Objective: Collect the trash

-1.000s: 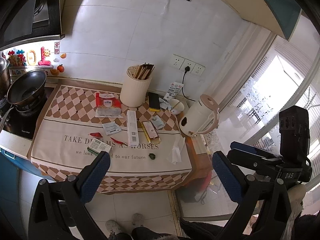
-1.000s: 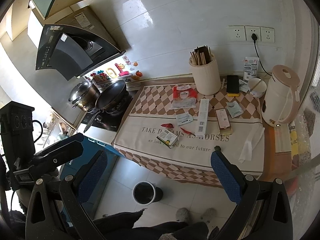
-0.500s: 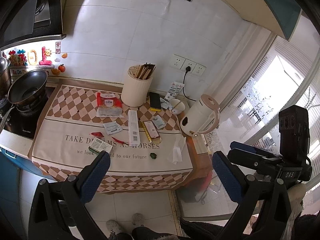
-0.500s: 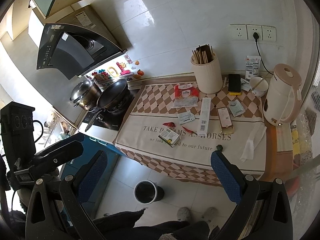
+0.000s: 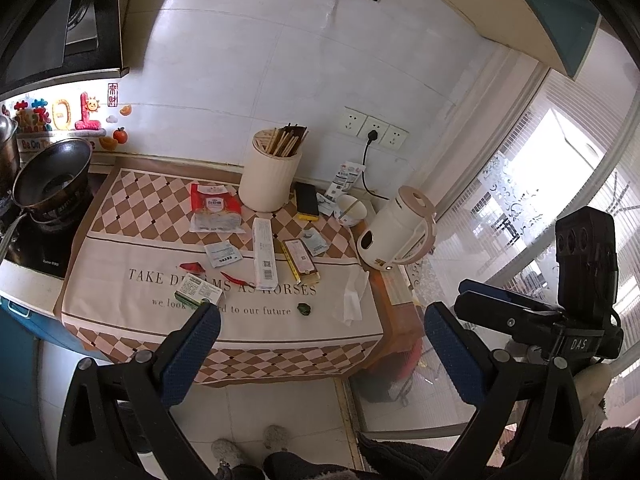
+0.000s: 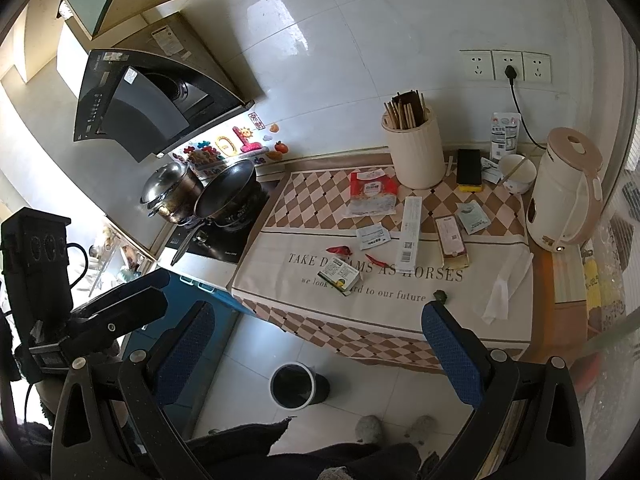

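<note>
Trash lies scattered on a checked cloth (image 5: 120,280) over the counter: a red-and-clear packet (image 5: 215,208), a long white box (image 5: 265,254), a small green-and-white box (image 5: 198,293), red chilli pieces (image 5: 192,267), a white sachet (image 5: 223,254), a brown wrapper (image 5: 301,261), a crumpled tissue (image 5: 353,296) and a dark green scrap (image 5: 305,309). A small black bin (image 6: 294,385) stands on the floor below the counter. My left gripper (image 5: 320,354) and right gripper (image 6: 318,350) are both open and empty, held well back from the counter.
A cream utensil holder (image 5: 270,178), a black phone (image 5: 307,200), a white cup (image 5: 351,210) and a cream kettle (image 5: 396,236) stand at the back and right. A wok (image 5: 52,178) and a steel pot (image 6: 170,192) sit on the stove at left. Tiled floor lies below.
Both views have shifted slightly, as the grippers drift a little nearer the counter. Nothing on the counter has moved.
</note>
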Demonstrator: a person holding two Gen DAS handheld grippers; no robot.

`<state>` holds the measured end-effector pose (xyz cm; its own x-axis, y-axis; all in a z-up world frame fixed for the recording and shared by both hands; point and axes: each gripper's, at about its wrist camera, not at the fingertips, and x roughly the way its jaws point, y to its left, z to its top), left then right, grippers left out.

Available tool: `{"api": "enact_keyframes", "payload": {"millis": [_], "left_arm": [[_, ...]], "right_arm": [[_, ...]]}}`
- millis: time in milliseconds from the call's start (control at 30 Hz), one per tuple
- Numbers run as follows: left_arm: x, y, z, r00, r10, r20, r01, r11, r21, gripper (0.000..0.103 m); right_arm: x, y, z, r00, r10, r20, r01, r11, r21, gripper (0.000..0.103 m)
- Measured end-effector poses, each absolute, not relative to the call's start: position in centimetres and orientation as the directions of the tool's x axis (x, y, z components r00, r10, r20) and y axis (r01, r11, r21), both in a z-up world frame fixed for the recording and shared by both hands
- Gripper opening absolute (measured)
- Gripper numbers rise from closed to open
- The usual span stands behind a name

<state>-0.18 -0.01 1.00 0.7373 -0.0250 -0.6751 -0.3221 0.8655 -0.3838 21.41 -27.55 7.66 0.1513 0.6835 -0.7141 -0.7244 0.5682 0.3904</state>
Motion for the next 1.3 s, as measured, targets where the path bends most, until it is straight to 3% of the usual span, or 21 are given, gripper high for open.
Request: {"api": "enact_keyframes", "payload": {"millis": [1133, 1200, 1300], "left_arm": [[-0.9, 0.6, 1.4, 0.745, -0.053, -0.665, -0.298, 0.865, -0.404, 0.103], [-0.5, 1.0, 1.2, 0.724, 0.013, -0.689, -0.349, 0.869, -0.350, 0.103], [0.9, 1.8, -0.2, 0.614, 0.273, -0.741, -0.502, 0.859, -0.100, 0.103]], "right_arm": [[20.4, -28.1, 7.5, 0.148, 0.691, -0.708, -0.719, 0.567, 0.402, 0.103], [20.4, -28.1, 7.3, 0.152, 0.690, -0.708, -0.716, 0.571, 0.402, 0.103], [20.6, -27.6, 6.9, 0.177, 0.680, -0.712, -0.682, 0.606, 0.409, 0.103]]}}
